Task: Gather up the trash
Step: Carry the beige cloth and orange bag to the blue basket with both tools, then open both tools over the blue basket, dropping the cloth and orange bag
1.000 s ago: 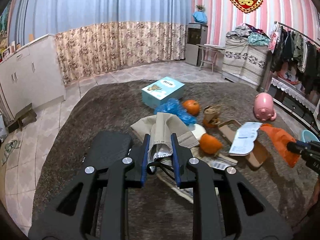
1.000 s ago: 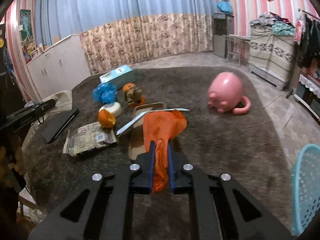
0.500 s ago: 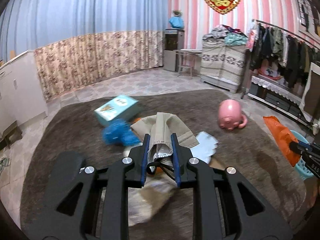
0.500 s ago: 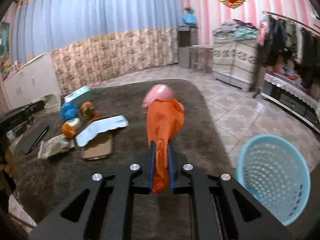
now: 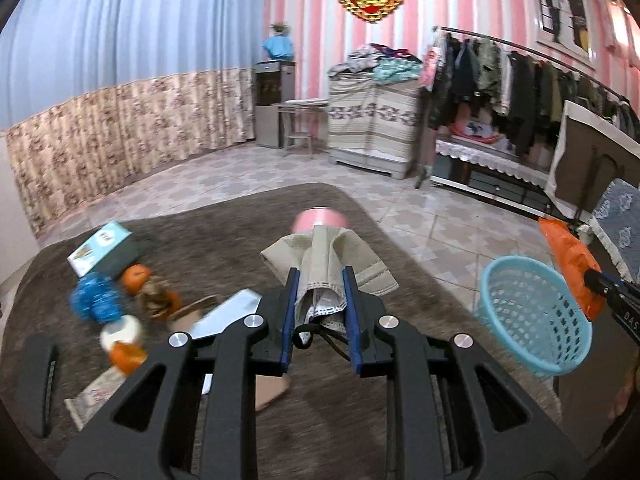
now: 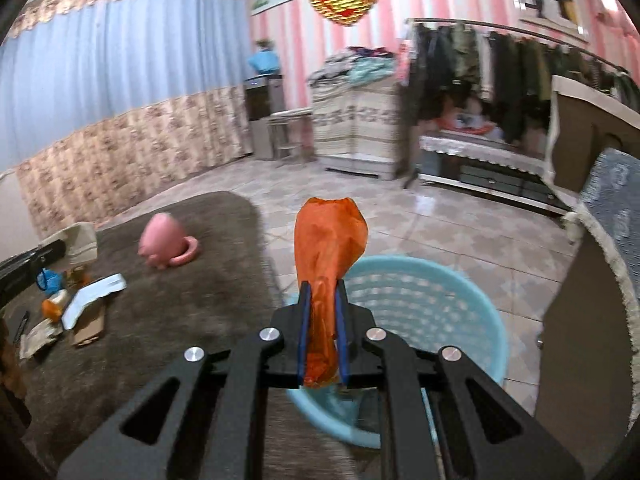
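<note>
My left gripper (image 5: 319,280) is shut on a crumpled beige napkin (image 5: 326,260), held above the brown rug (image 5: 224,224). My right gripper (image 6: 322,292) is shut on an orange plastic bag (image 6: 328,236) and holds it over the near rim of the light blue basket (image 6: 440,300). The basket also shows in the left wrist view (image 5: 532,312) at the right, with the orange bag (image 5: 570,260) beside it. More trash lies on the rug: orange peels (image 5: 128,356), a blue wad (image 5: 94,304), a white paper (image 5: 228,312) and a wrapper (image 5: 96,392).
A pink pig toy (image 6: 164,244) and a teal box (image 5: 102,248) sit on the rug. A clothes rack (image 5: 520,88), a covered cabinet (image 5: 372,120) and a stool (image 5: 298,124) stand along the far wall. A dark cabinet (image 6: 592,280) stands just right of the basket.
Both grippers have swung right with their loads. The basket has come under the right gripper, and it has entered the left wrist view. The trash pile has slid to the left.
</note>
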Demonstrator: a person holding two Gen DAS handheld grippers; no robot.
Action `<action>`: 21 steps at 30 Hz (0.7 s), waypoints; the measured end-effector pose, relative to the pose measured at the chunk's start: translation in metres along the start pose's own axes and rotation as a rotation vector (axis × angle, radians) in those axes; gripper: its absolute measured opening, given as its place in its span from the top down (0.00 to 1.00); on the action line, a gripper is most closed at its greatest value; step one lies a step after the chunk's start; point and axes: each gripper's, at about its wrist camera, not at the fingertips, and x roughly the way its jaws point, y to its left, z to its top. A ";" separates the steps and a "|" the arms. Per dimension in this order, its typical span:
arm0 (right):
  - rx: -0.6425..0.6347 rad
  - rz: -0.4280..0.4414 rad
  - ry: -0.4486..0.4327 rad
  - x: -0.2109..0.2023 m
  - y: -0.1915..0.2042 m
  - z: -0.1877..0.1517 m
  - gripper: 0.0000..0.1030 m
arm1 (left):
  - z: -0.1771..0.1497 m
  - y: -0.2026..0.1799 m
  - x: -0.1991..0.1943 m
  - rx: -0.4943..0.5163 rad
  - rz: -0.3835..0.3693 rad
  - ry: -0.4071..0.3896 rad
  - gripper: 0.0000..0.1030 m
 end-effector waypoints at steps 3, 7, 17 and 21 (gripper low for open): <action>0.012 -0.047 0.000 0.004 -0.018 0.000 0.88 | 0.005 -0.026 0.008 0.029 -0.028 -0.003 0.80; 0.060 -0.077 -0.009 0.004 -0.044 0.001 0.88 | 0.007 -0.063 0.019 0.072 -0.068 -0.008 0.80; 0.123 -0.148 0.024 0.013 -0.088 -0.009 0.88 | -0.006 -0.156 0.056 0.119 -0.236 0.052 0.78; 0.152 -0.161 0.032 0.014 -0.097 -0.013 0.88 | -0.010 -0.186 0.070 0.136 -0.291 0.059 0.78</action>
